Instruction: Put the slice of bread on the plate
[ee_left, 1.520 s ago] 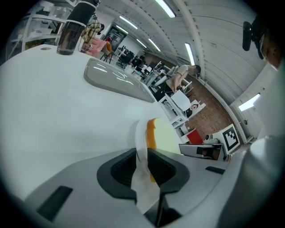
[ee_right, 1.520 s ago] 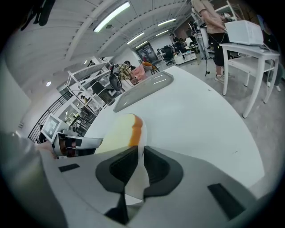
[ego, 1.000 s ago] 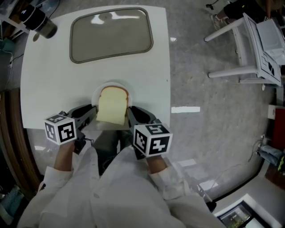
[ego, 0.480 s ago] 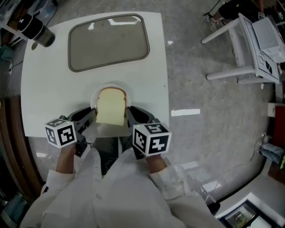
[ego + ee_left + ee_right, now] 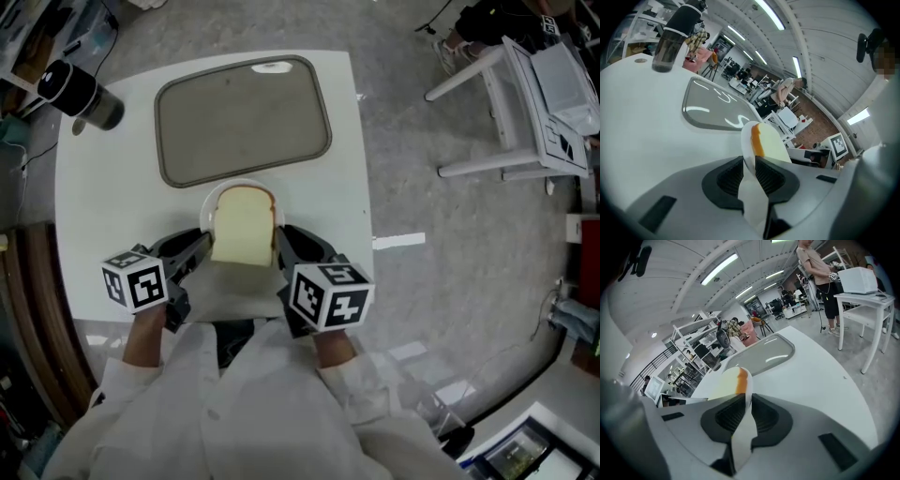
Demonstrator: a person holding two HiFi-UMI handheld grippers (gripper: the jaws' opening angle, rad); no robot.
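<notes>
White table [image 5: 94, 187] | left gripper [image 5: 202, 246], right gripper [image 5: 284, 239] jaws clamp bread slice [image 5: 242, 225] | over plate [image 5: 217, 193]

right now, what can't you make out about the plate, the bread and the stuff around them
Whether the plate rests on the table or hangs clear: head view looks straight down, both gripper views show only its edge.
Most of the plate's face: head view, the slice of bread covers it.
What the tumbler holds: tiny in head view, lidded in left gripper view.
</notes>
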